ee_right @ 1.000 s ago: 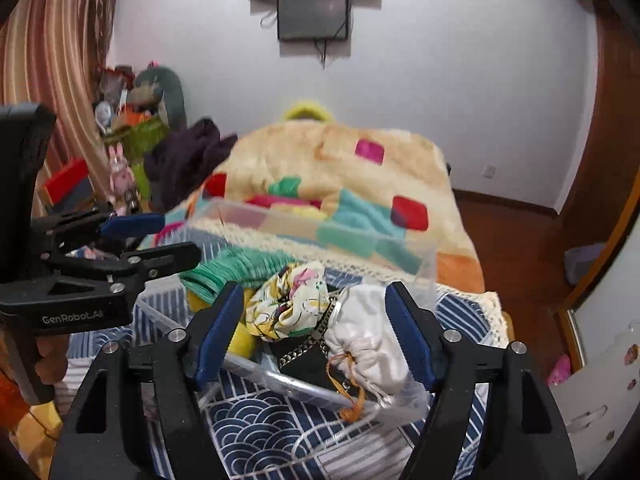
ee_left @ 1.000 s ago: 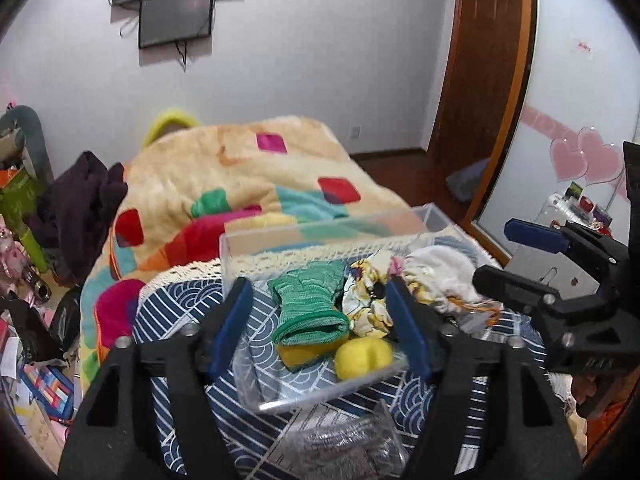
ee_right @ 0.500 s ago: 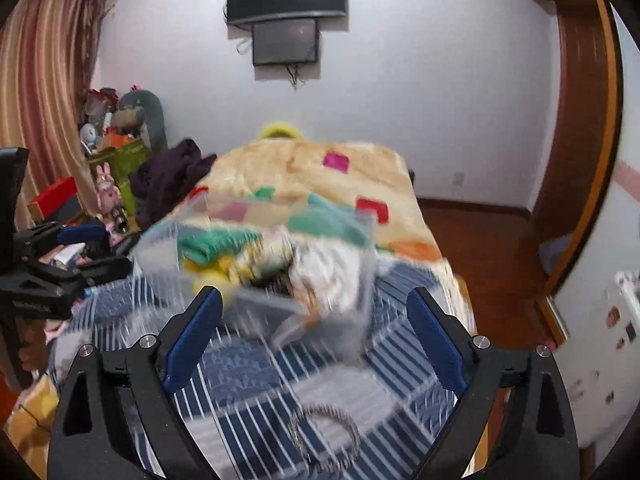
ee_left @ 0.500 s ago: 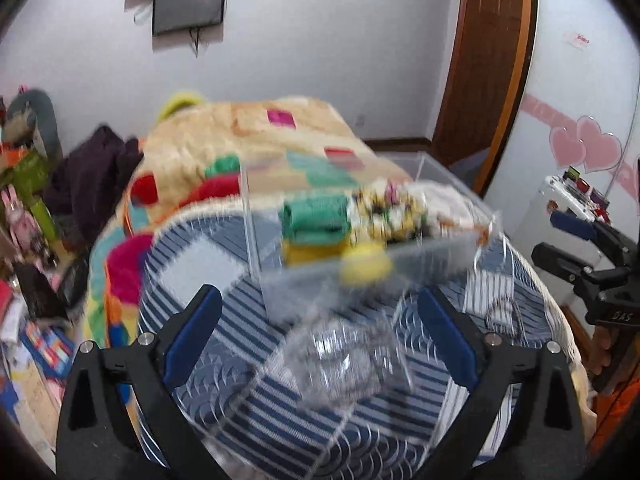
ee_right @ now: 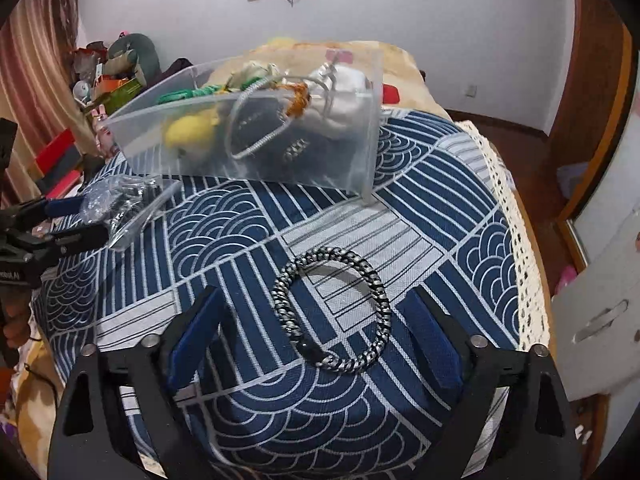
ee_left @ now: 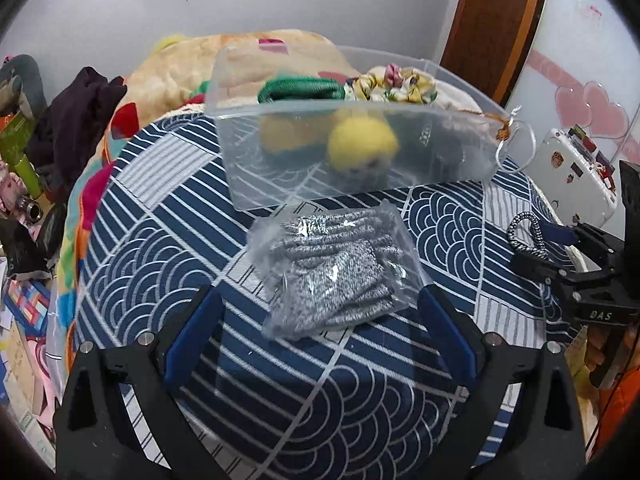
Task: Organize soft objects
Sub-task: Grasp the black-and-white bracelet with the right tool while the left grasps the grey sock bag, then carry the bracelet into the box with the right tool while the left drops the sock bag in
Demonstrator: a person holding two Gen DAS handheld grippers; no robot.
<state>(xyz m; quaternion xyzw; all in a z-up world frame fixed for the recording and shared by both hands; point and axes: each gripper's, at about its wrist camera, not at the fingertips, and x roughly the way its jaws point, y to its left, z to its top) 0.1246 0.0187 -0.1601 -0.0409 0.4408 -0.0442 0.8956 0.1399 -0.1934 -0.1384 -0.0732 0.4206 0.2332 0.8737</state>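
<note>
A clear plastic bin [ee_left: 280,184] [ee_right: 352,160] stands on the blue patterned tablecloth [ee_left: 160,240]. It holds a green cloth [ee_left: 300,90], a yellow ball [ee_left: 362,142], a floral scrunchie [ee_left: 394,84] and a white pouch [ee_right: 346,88]. A clear bag of grey knit fabric [ee_left: 340,268] lies in front of the bin, between the fingers of my open left gripper [ee_left: 320,332]. A braided grey bracelet [ee_right: 332,312] lies between the fingers of my open right gripper [ee_right: 316,332]. Both grippers are empty.
The round table's lace edge [ee_right: 524,264] runs on the right. A bed with a patchwork blanket [ee_left: 172,76] lies behind the table. Clutter and toys [ee_left: 24,160] stand at the left. A white case [ee_left: 572,176] sits at the right.
Both grippers have pulled back from the bin and dropped lower. The left one now frames the knit bag and the right one frames the bracelet. The bin's contents stay in place.
</note>
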